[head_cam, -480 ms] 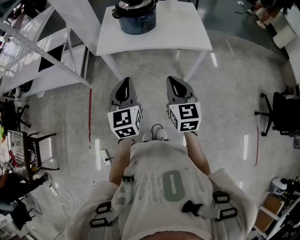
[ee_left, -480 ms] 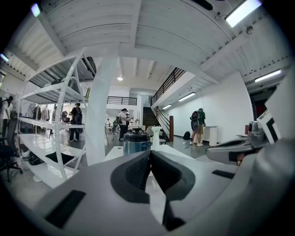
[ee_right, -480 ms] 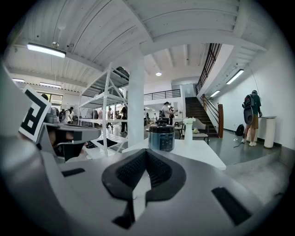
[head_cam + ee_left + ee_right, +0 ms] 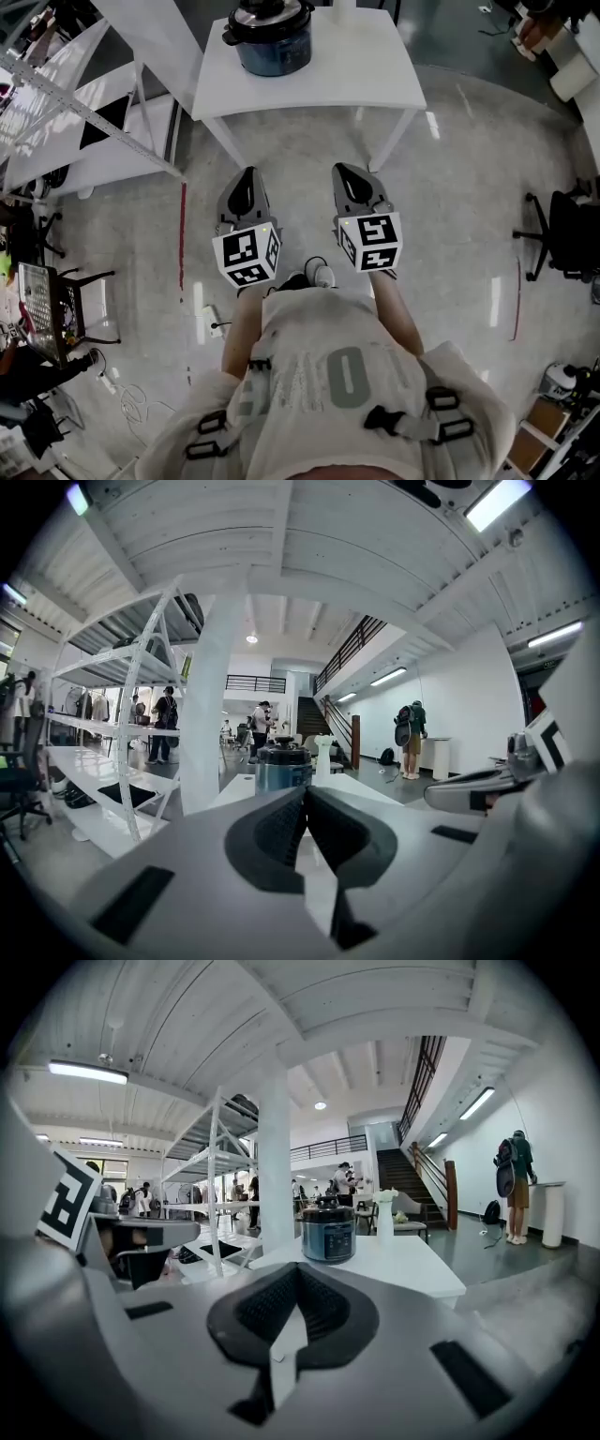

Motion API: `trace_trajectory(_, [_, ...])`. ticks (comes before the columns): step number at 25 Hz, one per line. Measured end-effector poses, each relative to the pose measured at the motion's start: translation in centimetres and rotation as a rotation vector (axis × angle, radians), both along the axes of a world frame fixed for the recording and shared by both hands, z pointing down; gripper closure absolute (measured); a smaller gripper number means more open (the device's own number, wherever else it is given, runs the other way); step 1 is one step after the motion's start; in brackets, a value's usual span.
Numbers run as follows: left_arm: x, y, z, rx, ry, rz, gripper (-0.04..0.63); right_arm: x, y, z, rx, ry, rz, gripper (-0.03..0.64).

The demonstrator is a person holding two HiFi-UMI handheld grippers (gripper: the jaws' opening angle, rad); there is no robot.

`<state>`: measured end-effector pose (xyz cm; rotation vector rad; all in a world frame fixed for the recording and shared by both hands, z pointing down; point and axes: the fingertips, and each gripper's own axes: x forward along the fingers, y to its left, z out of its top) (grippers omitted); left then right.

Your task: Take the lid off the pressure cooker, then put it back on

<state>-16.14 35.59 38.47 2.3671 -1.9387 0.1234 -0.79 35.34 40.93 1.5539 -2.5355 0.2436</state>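
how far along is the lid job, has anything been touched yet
Nothing looks done: the lid sits on the pressure cooker on the white table. Nothing is in hand: the left gripper and right gripper are both shut and empty, held over the floor short of the table. Left to do: reach the cooker, take the lid off, put it back on.
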Motion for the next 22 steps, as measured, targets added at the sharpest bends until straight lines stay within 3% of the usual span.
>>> trace_trajectory(5, [0.2,-0.8,0.4,0.003,0.026,-0.021,0.577,1.3,-1.6,1.9,-0.066,0.000,0.013,0.609])
trace_trajectory(10, [0.0,-3.3,0.7,0.008,0.033,-0.025,0.577,1.2,-3.7,2.5,-0.068,0.040,0.007,0.609])
trace_trajectory(17, [1.9,-10.0,-0.1,0.033,0.043,0.003,0.577,3.3,-9.3,1.6,-0.032,0.036,0.025,0.609])
trace_trajectory(22, [1.2,-15.4,0.4,0.020,0.064,0.010,0.577,2.9,-14.4,1.4,-0.021,0.046,0.033,0.609])
